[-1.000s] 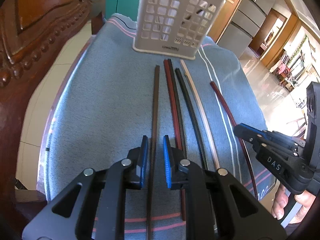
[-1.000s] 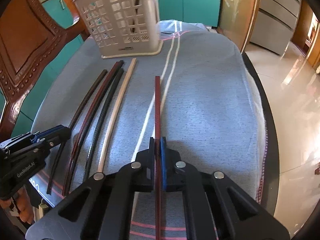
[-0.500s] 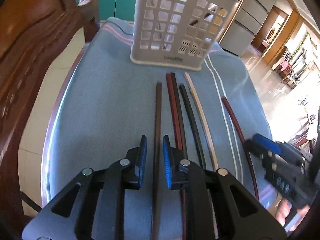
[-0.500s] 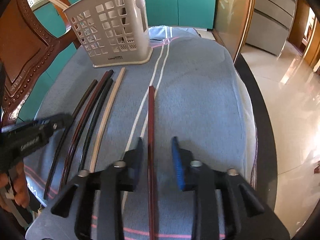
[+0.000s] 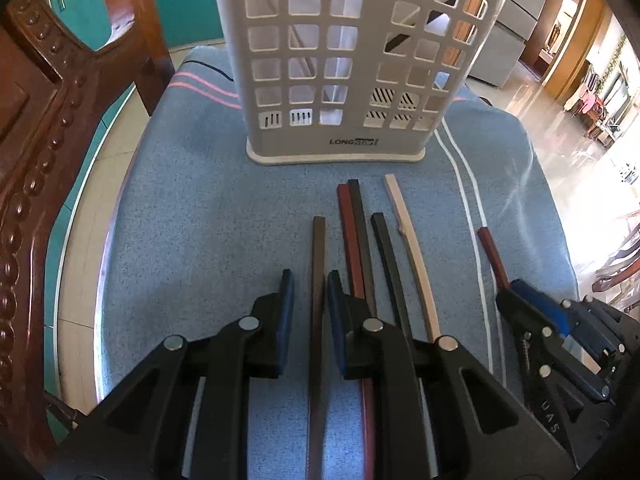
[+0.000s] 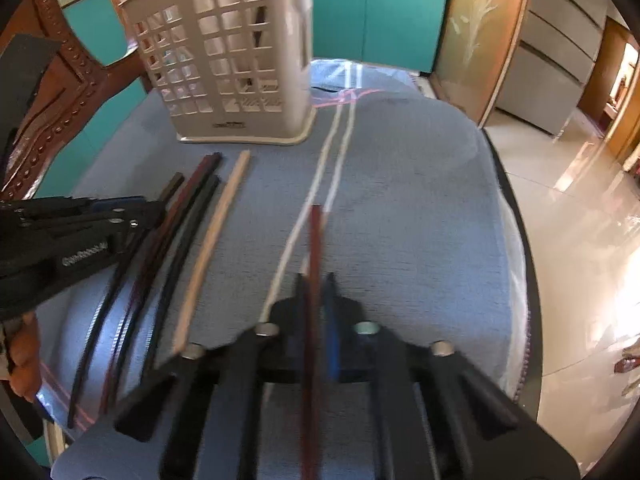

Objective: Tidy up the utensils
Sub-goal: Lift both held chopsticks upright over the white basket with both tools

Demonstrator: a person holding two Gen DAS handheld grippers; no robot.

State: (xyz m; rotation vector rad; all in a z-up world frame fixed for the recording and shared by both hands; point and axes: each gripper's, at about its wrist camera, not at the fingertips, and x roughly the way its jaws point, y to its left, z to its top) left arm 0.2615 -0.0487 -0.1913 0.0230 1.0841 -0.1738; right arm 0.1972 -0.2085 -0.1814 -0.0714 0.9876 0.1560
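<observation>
- On the blue striped cloth [image 5: 192, 208] that covers the table, a white perforated utensil holder [image 5: 340, 64] stands upright at the far end, with several chopsticks lying lengthwise in front of it.
- The left gripper [image 5: 310, 286] straddles the brown chopstick [image 5: 318, 264]; its jaws have just been closing and stand narrow, with a slim gap showing on each side of the stick, so the blue pads do not press it.
- Just right of it lie a red chopstick [image 5: 350, 232] and a dark one touching side by side, then a black chopstick [image 5: 386, 248], then a pale wooden chopstick [image 5: 412, 252].
- The right gripper [image 6: 314, 280] has snapped shut on the dark red chopstick [image 6: 316, 236], which lies apart by the white stripes.
- A carved wooden chair [image 5: 36, 140] stands to the left.
</observation>
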